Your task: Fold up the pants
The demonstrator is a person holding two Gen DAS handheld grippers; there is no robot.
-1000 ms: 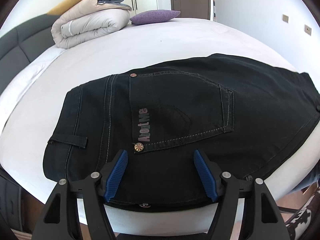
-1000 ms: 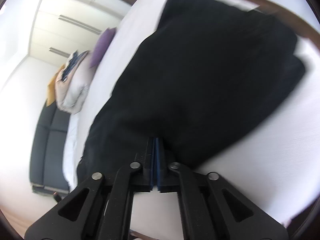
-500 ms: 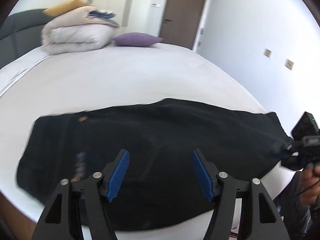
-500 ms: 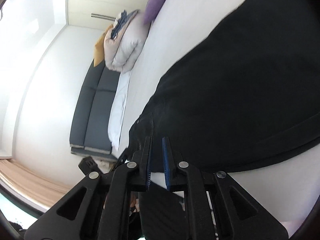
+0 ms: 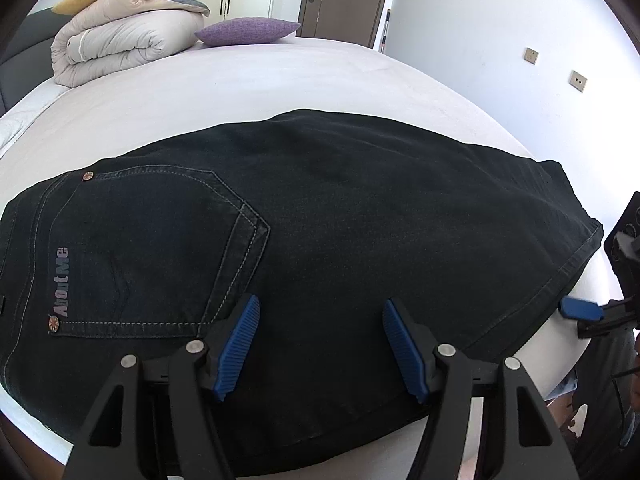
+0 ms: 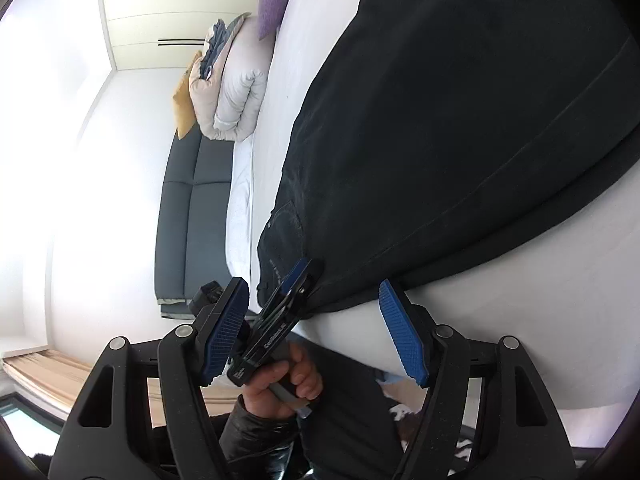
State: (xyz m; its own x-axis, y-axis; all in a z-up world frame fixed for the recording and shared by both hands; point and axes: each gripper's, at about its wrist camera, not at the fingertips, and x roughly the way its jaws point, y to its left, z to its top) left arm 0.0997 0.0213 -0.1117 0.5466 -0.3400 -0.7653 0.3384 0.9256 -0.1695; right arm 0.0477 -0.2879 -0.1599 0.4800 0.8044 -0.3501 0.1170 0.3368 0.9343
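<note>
Flat on the white bed (image 5: 280,80), the black pants (image 5: 360,220) lie folded lengthwise, back pocket up. Left tongs (image 5: 320,344) hover spread apart above the cloth, gripping nothing. Right tongs (image 6: 316,332) are opening at the pants' hem, nothing between them.
</note>
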